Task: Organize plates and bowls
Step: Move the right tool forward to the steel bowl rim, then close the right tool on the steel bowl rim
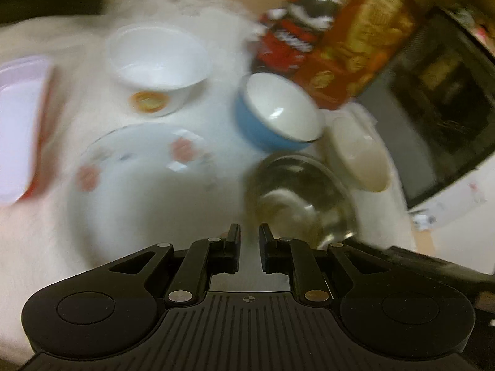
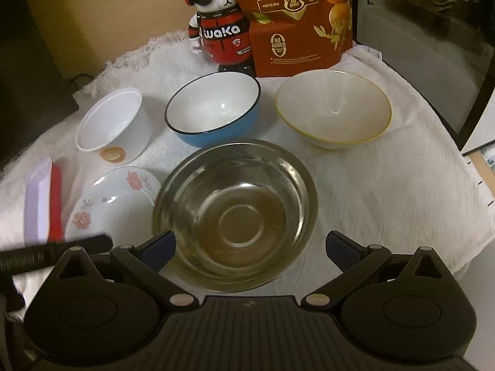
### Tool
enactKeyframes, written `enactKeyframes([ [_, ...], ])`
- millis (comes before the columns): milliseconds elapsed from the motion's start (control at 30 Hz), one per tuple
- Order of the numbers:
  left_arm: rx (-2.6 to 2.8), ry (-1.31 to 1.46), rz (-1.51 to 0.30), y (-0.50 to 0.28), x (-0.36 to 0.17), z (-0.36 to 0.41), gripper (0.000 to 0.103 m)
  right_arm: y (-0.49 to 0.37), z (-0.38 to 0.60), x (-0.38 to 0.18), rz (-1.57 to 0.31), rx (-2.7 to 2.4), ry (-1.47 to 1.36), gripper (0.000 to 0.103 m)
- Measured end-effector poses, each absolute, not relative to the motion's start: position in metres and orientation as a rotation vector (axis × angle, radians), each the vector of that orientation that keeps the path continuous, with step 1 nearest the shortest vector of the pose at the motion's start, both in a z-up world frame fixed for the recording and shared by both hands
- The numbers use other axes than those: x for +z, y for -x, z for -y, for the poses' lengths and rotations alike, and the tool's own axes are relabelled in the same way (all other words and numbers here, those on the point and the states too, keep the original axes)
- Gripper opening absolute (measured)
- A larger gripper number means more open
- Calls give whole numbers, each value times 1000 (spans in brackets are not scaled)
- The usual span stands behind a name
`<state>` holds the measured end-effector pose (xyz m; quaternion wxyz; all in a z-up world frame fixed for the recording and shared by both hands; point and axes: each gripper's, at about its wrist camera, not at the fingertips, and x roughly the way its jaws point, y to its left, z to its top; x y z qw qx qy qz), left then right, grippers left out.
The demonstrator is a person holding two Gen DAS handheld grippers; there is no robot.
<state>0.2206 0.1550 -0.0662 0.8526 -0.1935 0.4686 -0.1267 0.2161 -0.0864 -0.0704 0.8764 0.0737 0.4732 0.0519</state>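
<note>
While both hands hover over the counter (image 2: 386,191), draped in a white fluffy cloth, the right gripper (image 2: 250,247) has its blue-padded fingers (image 2: 342,252) spread wide, released, with the round stainless-steel bowl (image 2: 235,213) sitting on the cloth just beyond and between them, nothing pinched. Over on the other side, the left gripper (image 1: 250,232) shows its black fingers (image 1: 233,235) clenched together on nothing, only a narrow slit between them, and that view is badly blurred. Behind the steel bowl, toward the far side, sits the blue bowl with a white inside and dark rim (image 2: 213,108), and to its right the cream bowl with a yellow rim (image 2: 334,108), well apart from the steel one. Left of the blue bowl, a white plastic tub with an orange round label (image 2: 114,123) leans a little. Near left, a white plate with pink flowers (image 2: 114,198) lies just beside the steel bowl, and further left a pale lilac and red rectangular tray (image 2: 41,201) sits at the cloth's edge. At the far end stand a panda figurine in a red jacket (image 2: 219,24) and a red bag printed with eggs (image 2: 300,18).
</note>
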Motion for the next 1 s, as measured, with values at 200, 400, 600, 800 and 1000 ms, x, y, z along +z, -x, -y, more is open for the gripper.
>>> enactKeyframes([
  [200,-261,362,-985,-254,-85,-134,18,-235,115,-103,-1012,144,-151,103],
  [400,-131,320,-1008,-265,-92,-120,18,-262,141,-128,-1062,302,-283,103],
  [600,-75,318,-1027,-280,-104,-110,19,-281,143,-129,-1035,403,-257,96],
  [800,-79,324,-1046,-272,-99,-94,25,-302,160,-137,-1123,499,-398,81],
  [1000,-164,319,-1171,-255,-107,-61,25,-289,184,-125,-1127,496,-349,82],
])
